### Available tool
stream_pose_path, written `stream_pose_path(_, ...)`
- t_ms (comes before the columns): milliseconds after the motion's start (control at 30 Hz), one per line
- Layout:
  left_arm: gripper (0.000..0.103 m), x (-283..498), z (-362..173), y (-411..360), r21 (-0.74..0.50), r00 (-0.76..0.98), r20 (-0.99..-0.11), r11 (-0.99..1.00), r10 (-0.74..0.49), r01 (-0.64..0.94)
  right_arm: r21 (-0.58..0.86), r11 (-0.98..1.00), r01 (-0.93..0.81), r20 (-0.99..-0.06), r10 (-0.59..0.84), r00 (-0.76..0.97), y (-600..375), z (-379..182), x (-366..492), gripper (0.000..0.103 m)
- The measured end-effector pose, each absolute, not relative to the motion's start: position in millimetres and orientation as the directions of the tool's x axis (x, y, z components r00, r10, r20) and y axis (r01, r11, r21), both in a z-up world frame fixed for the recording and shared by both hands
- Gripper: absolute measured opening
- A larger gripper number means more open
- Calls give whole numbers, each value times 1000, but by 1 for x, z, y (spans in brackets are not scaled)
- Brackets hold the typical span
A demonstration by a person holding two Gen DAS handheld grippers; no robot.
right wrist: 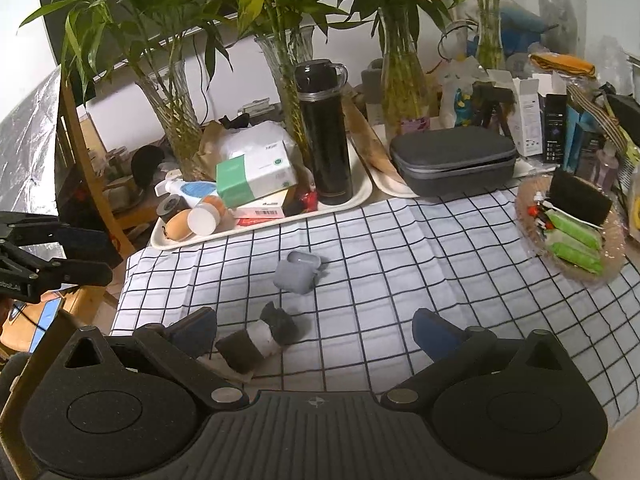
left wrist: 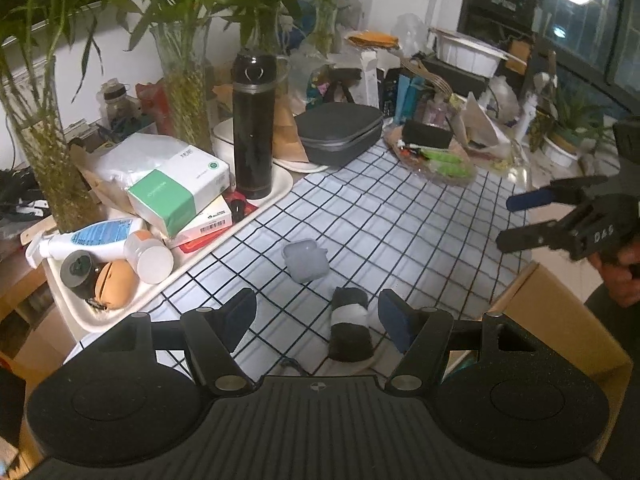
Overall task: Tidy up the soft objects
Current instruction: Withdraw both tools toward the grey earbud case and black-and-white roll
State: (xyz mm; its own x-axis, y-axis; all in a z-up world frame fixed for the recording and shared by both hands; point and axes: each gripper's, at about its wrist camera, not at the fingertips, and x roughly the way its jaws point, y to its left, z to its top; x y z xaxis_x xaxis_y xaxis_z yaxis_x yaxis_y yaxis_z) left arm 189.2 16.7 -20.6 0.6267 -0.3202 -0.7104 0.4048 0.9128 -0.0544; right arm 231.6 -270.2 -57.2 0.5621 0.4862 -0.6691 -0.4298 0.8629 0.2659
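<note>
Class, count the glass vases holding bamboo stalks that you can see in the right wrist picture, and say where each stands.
4: one vase far left behind the tray, one behind the black flask, one behind the grey case, one far right. Clutter may hide others.

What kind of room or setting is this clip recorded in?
Probably a home, on a cluttered table or counter by a window. A checked cloth covers the surface, bamboo stems stand in glass vases, and a tray holds a black flask, tissues and bottles.
</note>
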Motion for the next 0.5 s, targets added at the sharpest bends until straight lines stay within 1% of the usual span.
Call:
stream_pose_path(133,67,202,-29,30,-57,625,-719,922,-304,382,281,855,-436,-665,500,554,-275,-64,239,103)
stream_pose_path(267,67,216,-40,47,-97,617,-725,933,-305,347,290,864,-412,-668,491,559,-280,-77,247,103)
stream_pose_path(500,66,241,-71,61,-110,541,-779,918,-319,382,312,877,-367,-674,476,565,-288,-96,263,103)
